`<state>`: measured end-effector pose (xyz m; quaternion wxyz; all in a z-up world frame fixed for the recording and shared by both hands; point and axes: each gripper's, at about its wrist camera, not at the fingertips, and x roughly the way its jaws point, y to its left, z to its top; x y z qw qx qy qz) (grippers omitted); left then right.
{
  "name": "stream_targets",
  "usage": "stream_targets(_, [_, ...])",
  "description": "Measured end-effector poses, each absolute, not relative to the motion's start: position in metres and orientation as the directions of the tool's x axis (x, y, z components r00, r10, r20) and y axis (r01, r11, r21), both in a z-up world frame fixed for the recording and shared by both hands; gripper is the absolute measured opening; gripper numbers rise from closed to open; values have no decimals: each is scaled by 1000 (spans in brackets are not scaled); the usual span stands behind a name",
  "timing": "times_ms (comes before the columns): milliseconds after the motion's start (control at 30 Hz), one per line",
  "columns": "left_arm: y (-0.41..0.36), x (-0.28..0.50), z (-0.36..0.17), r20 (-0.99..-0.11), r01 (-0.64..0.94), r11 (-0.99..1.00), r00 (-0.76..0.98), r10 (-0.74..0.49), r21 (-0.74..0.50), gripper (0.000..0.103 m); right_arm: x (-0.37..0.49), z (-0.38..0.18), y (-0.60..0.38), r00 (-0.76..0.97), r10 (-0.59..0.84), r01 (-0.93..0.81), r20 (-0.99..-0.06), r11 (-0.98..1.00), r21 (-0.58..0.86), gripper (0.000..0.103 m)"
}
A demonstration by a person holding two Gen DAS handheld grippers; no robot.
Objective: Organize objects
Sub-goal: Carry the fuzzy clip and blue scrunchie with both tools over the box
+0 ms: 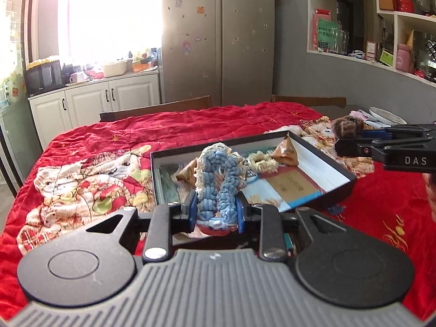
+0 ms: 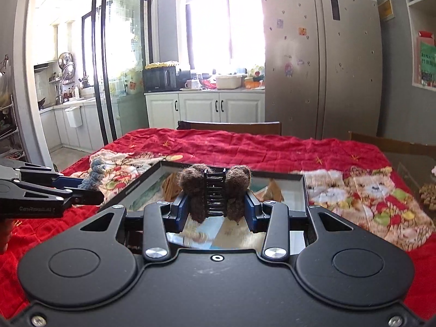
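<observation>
The work looks partly done: a cream scrunchie (image 1: 263, 160) and two brown wrapped packets (image 1: 286, 152) already lie inside the open box (image 1: 327, 160) on the red-covered surface (image 1: 109, 136). Two items are not yet in. The left gripper (image 1: 216, 212) is clamped on a blue and cream scrunchie (image 1: 218, 174), held above the box's near edge. The right gripper (image 2: 215, 209) is closed on a fuzzy brown hair clip (image 2: 215, 190), likewise over the box.
</observation>
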<state>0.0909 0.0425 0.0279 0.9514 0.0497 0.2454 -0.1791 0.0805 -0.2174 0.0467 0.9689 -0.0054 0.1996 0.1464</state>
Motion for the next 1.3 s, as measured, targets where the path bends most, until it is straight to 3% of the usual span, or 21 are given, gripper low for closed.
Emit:
stream_targets(533, [22,137,29,-498,360,933,804,-324,-26,31,132,51,-185,883,256,-283,-394,959,-10,39])
stream_targets(1300, [8,186,-3,-552,321,947,785,-280,-23,32,198,-2,-169,844,236,-263,-481,965,12,39])
